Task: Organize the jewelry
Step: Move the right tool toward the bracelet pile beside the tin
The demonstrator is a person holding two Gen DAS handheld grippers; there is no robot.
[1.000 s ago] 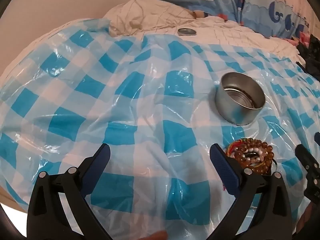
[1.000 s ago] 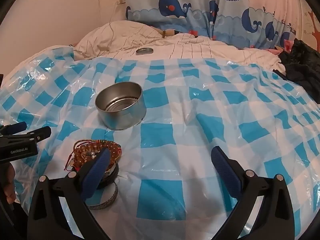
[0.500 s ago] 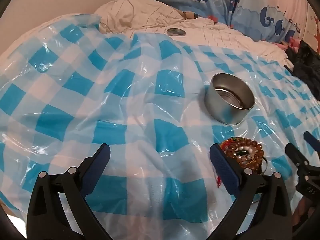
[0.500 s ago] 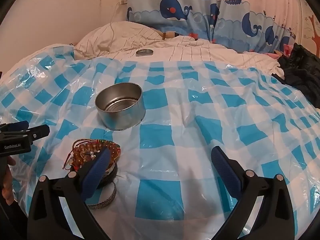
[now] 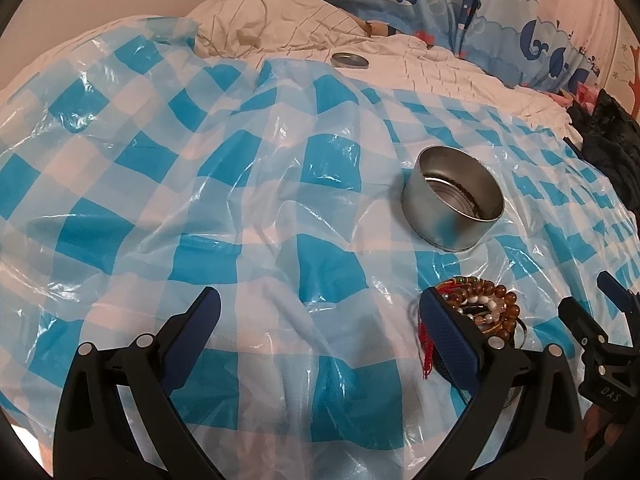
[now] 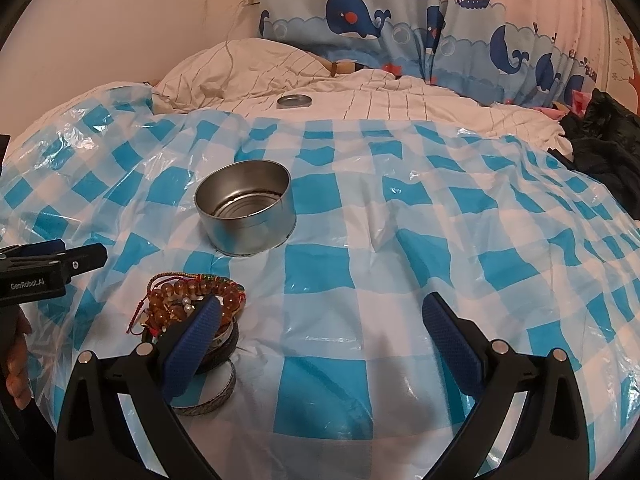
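Observation:
A round metal tin (image 5: 452, 200) (image 6: 246, 210) stands open on the blue-checked plastic sheet (image 5: 224, 216) (image 6: 400, 216). In front of it lies a pile of beaded bracelets (image 5: 482, 306) (image 6: 188, 300) with red cord, and a silver bangle (image 6: 214, 398) rests beside the pile. My left gripper (image 5: 320, 316) is open above bare sheet, its right finger just left of the pile. My right gripper (image 6: 322, 320) is open too, its left finger partly covering the pile. Each gripper shows at the edge of the other's view.
The tin's lid (image 5: 350, 60) (image 6: 294, 101) lies on the white striped quilt (image 6: 360, 92) behind the sheet. Whale-print fabric (image 6: 400, 28) hangs at the back. Dark clothing (image 6: 600, 136) is heaped at the right. A hand (image 6: 16, 360) shows at the left edge.
The left gripper has swung right and lifted its view, so the tin and beads sit nearer its centre. The right gripper has barely moved. Both stay open.

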